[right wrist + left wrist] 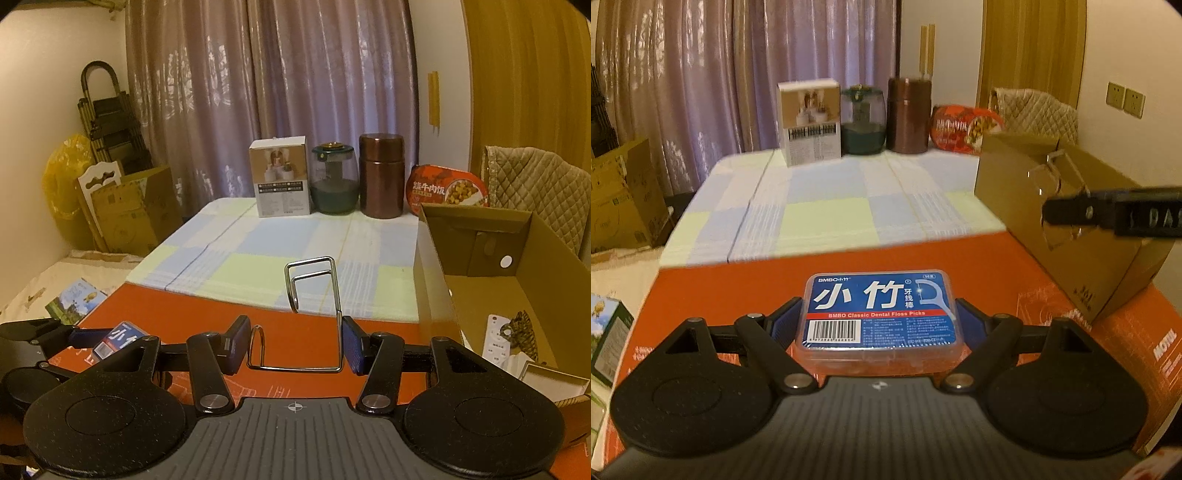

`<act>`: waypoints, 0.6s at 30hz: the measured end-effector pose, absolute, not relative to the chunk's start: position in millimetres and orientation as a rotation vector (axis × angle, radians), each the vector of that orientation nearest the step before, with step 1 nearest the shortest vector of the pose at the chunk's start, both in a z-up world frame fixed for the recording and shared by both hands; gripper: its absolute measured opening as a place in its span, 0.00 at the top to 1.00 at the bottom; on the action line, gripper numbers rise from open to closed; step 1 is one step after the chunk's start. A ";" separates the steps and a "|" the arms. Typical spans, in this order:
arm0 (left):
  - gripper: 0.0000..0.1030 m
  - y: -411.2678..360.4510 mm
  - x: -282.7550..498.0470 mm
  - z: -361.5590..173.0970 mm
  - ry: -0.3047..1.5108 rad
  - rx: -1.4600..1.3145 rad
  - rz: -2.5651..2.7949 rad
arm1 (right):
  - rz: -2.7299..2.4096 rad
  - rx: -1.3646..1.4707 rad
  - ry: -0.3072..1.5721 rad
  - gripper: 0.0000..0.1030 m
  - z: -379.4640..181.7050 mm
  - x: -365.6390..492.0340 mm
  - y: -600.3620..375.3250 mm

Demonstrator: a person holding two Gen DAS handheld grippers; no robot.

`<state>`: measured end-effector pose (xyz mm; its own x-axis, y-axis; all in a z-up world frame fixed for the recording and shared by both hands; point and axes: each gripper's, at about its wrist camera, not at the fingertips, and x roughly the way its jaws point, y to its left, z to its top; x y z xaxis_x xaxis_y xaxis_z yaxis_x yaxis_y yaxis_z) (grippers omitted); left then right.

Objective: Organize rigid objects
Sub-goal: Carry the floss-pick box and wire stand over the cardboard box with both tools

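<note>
The left tool [880,320] stands wide, its blue pads pressed on both sides of the floss box [881,308], held over the red sheet [738,295]. The right tool [293,345] is narrower, gripping a wire hook [314,295] upright between its pads. Rightmost, the open carton [498,266] sits on the bench, holding a remote [496,339].

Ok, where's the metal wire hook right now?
In the right wrist view the metal wire hook sits centre frame, clamped between the right gripper pads above the orange surface, left of the open cardboard box.
</note>
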<state>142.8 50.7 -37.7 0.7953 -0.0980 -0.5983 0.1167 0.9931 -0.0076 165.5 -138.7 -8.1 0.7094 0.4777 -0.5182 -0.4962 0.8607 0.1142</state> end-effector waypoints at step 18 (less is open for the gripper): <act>0.20 -28.2 154.6 20.0 0.581 0.069 -0.237 | 0.377 0.111 0.495 0.52 21.9 165.9 -204.8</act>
